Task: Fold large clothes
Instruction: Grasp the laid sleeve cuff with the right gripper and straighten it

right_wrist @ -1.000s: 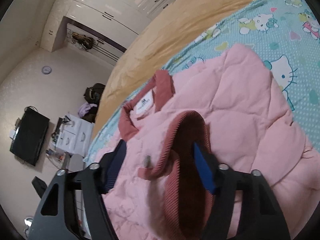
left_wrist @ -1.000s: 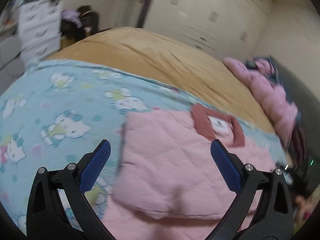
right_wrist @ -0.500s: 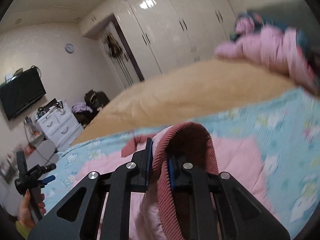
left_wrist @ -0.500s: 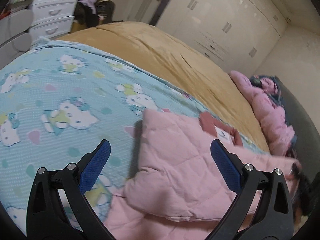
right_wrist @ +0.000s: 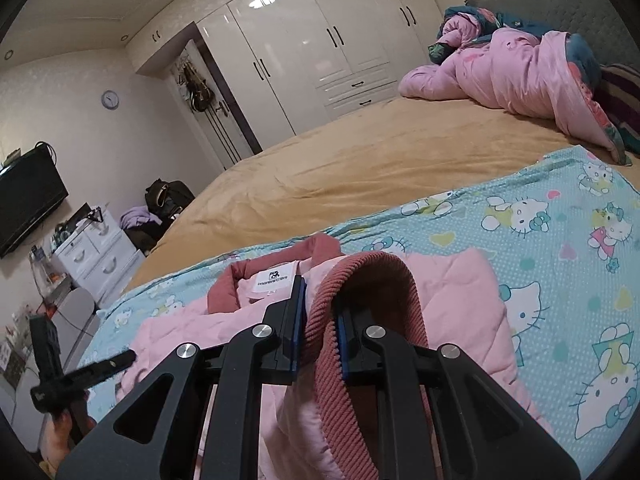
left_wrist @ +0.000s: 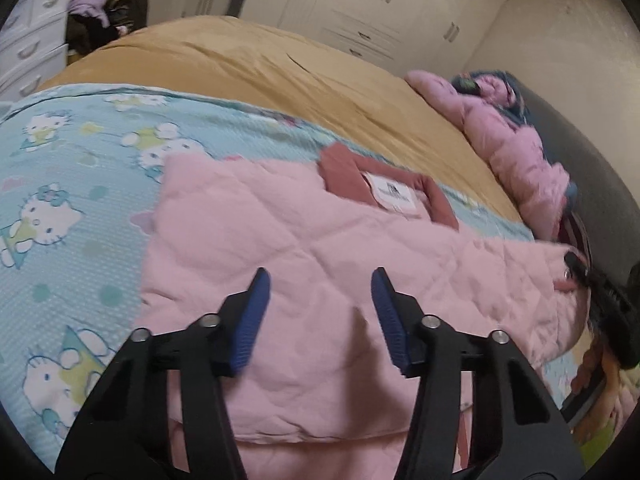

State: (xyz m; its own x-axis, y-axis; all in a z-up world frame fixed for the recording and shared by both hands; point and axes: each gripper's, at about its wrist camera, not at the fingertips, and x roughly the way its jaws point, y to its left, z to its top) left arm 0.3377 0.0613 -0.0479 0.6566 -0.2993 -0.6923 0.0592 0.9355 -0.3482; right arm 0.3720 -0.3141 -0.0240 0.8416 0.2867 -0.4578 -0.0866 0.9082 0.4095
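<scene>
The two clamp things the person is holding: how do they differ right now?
The right gripper is shut on the ribbed cuff of the pink jacket; the left gripper, whose jaws have just been closing, has a clear gap with nothing pinched. The right lifts its cuff off the bedding; the left hovers over the jacket's body. Both have black arms with blue pads.

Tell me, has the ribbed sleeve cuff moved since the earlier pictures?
Yes. The ribbed cuff, pinched in the right hand-held gripper, has risen off the pink quilted jacket; it now stands up toward the tan bedspread.
</scene>
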